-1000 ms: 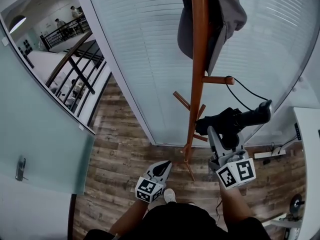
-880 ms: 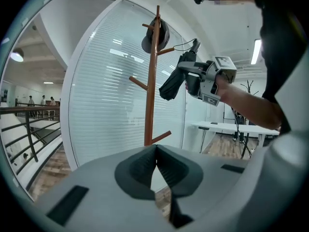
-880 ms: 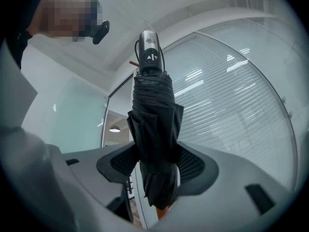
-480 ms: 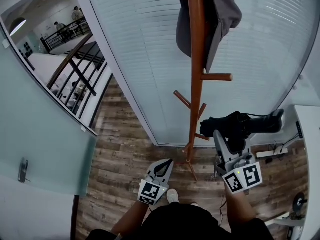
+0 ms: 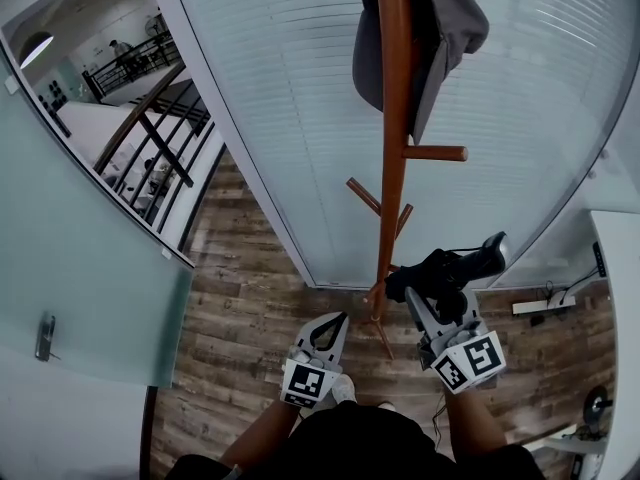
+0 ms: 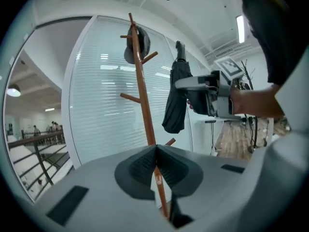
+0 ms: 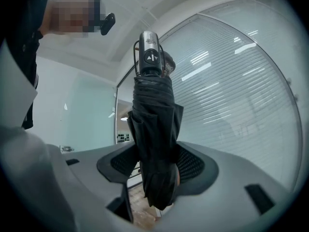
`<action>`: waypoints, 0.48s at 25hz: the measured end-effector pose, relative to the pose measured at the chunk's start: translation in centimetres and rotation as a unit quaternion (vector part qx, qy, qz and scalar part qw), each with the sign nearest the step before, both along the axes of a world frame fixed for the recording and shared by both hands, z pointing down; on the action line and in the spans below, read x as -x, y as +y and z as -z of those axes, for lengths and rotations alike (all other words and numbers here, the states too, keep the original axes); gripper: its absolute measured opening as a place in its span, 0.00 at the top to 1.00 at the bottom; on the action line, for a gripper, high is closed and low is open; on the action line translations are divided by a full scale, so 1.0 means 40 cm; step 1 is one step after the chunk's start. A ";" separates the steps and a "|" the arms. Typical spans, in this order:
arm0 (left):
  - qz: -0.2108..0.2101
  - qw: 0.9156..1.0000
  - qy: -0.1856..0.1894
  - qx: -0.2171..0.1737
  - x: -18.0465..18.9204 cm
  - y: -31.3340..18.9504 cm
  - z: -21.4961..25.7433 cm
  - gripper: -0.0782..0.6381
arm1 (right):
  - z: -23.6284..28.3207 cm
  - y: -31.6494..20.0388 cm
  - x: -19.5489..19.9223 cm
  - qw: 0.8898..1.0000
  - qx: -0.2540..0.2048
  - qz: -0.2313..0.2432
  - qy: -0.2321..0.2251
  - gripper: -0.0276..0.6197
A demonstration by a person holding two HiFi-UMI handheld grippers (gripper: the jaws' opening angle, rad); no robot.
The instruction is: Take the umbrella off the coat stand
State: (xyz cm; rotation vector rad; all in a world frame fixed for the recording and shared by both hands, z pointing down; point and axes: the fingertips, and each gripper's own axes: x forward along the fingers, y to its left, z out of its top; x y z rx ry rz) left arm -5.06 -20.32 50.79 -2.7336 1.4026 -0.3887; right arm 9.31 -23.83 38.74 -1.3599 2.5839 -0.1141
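My right gripper (image 5: 428, 304) is shut on the folded black umbrella (image 5: 445, 272) about its lower half. The umbrella hangs free of the wooden coat stand (image 5: 395, 148), low down just right of the pole, handle end (image 5: 493, 247) toward the right. In the right gripper view the umbrella (image 7: 153, 124) stands upright between the pads, right gripper (image 7: 155, 170) closed around its fabric. My left gripper (image 5: 340, 320) is shut and holds nothing, left of the stand's base. The left gripper view shows its left gripper (image 6: 155, 151), the coat stand (image 6: 142, 81) and the umbrella (image 6: 176, 98) beyond.
A grey garment (image 5: 450, 18) hangs at the stand's top. Behind the stand is a curved glass wall with blinds (image 5: 290, 118), and a glass door with a handle (image 5: 40, 338) at left. A white desk (image 5: 615, 268) and a power strip with cables (image 5: 540, 306) lie right.
The umbrella's strap came off the stand's right peg. My right gripper then sank and moved left with the umbrella toward the pole. The left gripper rose a little.
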 end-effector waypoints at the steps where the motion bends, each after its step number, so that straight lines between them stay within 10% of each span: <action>1: 0.008 1.000 0.015 0.011 0.007 -0.006 -0.002 0.87 | -0.014 -0.001 0.002 1.000 0.004 0.003 0.005 0.58; 12: 0.060 0.994 0.094 0.018 0.036 -0.062 0.044 0.87 | -0.184 0.047 0.028 0.999 0.034 0.009 0.033 0.58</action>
